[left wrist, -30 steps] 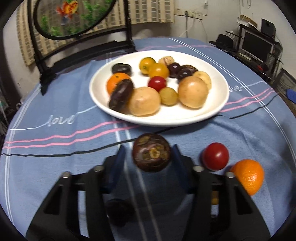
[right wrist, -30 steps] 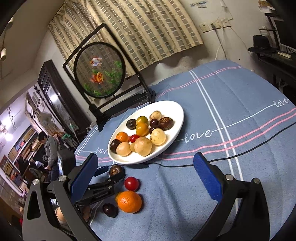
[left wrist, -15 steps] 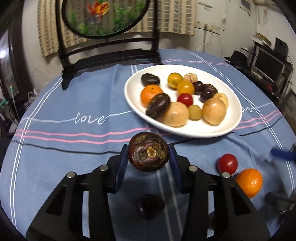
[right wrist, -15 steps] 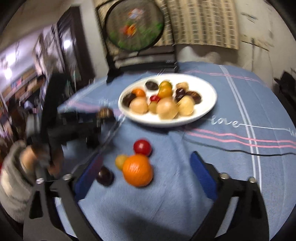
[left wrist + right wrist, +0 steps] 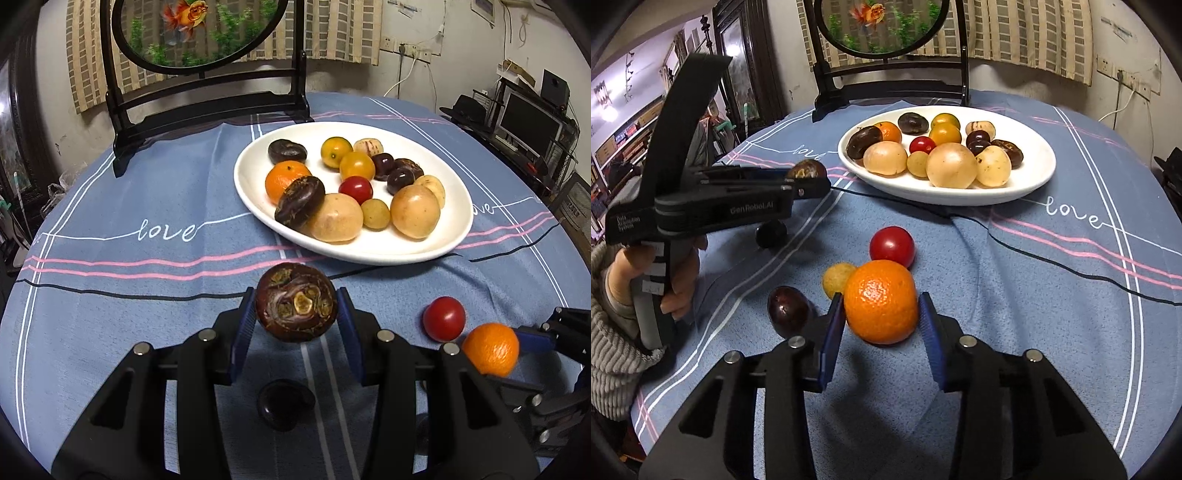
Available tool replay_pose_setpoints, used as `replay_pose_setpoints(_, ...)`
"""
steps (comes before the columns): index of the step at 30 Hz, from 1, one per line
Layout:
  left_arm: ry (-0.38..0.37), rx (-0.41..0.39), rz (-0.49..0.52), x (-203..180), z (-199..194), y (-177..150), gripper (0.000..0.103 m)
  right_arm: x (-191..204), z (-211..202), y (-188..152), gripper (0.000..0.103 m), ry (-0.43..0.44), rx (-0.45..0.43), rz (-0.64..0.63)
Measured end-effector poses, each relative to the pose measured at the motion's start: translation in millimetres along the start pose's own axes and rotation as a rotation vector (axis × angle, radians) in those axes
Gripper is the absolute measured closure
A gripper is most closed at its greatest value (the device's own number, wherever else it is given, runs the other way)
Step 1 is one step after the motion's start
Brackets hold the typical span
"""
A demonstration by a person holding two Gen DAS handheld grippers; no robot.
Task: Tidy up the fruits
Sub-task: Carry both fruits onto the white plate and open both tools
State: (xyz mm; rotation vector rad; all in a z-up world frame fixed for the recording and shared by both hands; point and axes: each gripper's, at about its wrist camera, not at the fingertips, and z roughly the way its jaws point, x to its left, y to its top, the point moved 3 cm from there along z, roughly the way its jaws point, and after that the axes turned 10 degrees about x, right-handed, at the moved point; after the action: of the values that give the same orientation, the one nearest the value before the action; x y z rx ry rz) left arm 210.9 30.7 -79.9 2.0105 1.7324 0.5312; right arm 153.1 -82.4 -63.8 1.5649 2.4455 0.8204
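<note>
Fruits are sitting mostly piled on the white plate [image 5: 458,236] toward the back of the desk [image 5: 147,280], which is wearing a blue cloth with "love" stitched on it. A handful of strays are lying on the cloth in front of the plate. The left hand-held gripper [image 5: 296,318] is pinching a dark brown mangosteen [image 5: 296,312] between its blue pads and holding it up off the cloth, just short of the plate's near rim. You can see it from the side in the right wrist view too, with a hand [image 5: 677,280] in a grey knit sleeve [image 5: 609,354] gripping the handle.

The right hand-held gripper [image 5: 881,325] has just been closing, and its pads are now sitting snug on both sides of the orange [image 5: 881,301], which looks like it's resting on the cloth. Right behind the orange, a red cherry tomato [image 5: 892,245] and a small yellow fruit [image 5: 836,277] are crowding it, pretty much touching. A dark plum [image 5: 787,311] is lying just off to the left, and another dark fruit [image 5: 771,233] is sitting under the left hand-held gripper. A round goldfish screen [image 5: 199,29] on a black stand is standing behind the plate.
</note>
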Motion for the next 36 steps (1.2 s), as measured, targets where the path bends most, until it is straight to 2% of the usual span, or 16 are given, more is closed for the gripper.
replay_pose_setpoints(6,-0.038,-0.074,-0.017,-4.5,-31.1,14.1,0.059,-18.5,-35.8,7.4,0.062,0.045,-0.123,0.089)
replay_pose_setpoints(9,-0.034,-0.119,-0.013,-8.8,-48.7,39.2,0.059,-34.9,-57.1,27.2,0.062,0.064,-0.181,0.136)
replay_pose_setpoints(11,-0.014,-0.149,-0.015,-11.4,-56.7,61.1,0.059,-45.8,-75.7,51.6,0.062,0.025,-0.232,0.145)
replay_pose_setpoints(14,0.002,-0.162,-0.019,-18.2,-52.0,92.9,0.059,-58.4,-88.9,89.4,0.062,-0.007,-0.28,0.159)
replay_pose_setpoints(17,0.004,-0.136,-0.028,-26.4,-22.3,113.0,0.059,-74.7,-77.8,116.5,0.062,-0.036,-0.314,0.194)
replay_pose_setpoints(19,-0.009,-0.094,-0.06,-24.8,8.4,120.8,0.059,-86.1,-55.9,122.7,0.062,-0.03,-0.307,0.223)
replay_pose_setpoints(23,-0.016,-0.017,-0.094,-13.5,51.5,126.4,0.059,-106.0,-13.3,128.2,0.062,-0.044,-0.211,0.243)
replay_pose_setpoints(25,-0.048,-0.003,-0.094,-10.7,61.9,130.3,0.06,-116.1,0.1,132.6,0.062,-0.052,-0.184,0.26)
replay_pose_setpoints(30,-0.047,-0.009,-0.057,-17.2,69.2,136.6,0.058,-120.5,17.3,139.4,0.062,-0.068,-0.151,0.26)
replay_pose_setpoints(31,-0.054,-0.005,-0.057,-19.1,71.0,137.7,0.056,-120.8,19.3,138.6,0.061,-0.069,-0.146,0.26)
replay_pose_setpoints(33,-0.056,-0.013,-0.065,-18.3,70.1,138.0,0.032,-121.0,22.8,137.1,0.061,-0.066,-0.116,0.26)
replay_pose_setpoints(36,-0.055,-0.03,-0.065,-17.6,61.8,139.2,0.031,-123.4,23.0,134.5,0.059,-0.08,-0.102,0.273)
